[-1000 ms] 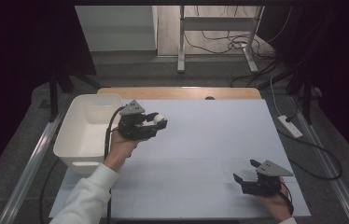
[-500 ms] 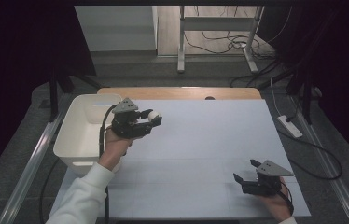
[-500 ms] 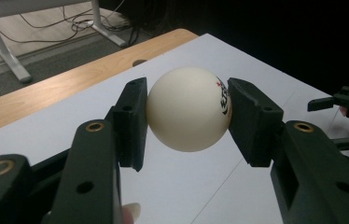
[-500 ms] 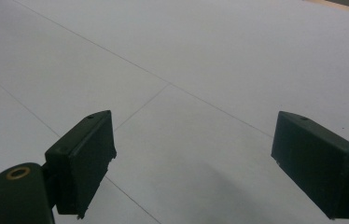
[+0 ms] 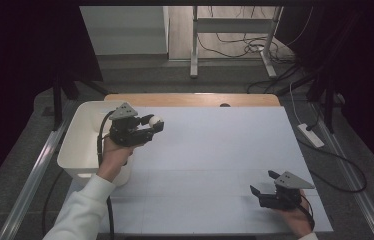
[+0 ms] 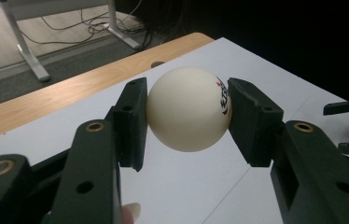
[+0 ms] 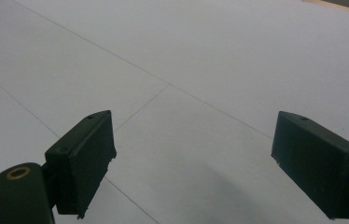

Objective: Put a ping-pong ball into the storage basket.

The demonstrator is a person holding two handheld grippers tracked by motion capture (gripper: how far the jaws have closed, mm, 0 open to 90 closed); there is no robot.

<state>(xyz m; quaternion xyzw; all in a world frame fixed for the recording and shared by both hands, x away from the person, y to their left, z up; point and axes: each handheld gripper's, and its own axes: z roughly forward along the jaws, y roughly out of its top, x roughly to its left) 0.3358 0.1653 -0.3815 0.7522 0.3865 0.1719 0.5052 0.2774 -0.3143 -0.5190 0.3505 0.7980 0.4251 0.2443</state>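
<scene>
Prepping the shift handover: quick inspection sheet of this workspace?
Surface: white table top, wooden strip at its far edge.
Job's things: white ball with printed mark; white bin at table's left edge.
Clutter: nothing seen.
Grippers: left gripper shut on the ball, beside the bin; right gripper open, nothing between its jaws.
Cables: power strip with cord at right; cables on the floor beyond.
Surroundings: metal frame legs, dark curtains.

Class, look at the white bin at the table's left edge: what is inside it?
The white bin shows bare pale inner walls in the high view. The left claw, holding a white ball, and the hand cover its right part.
</scene>
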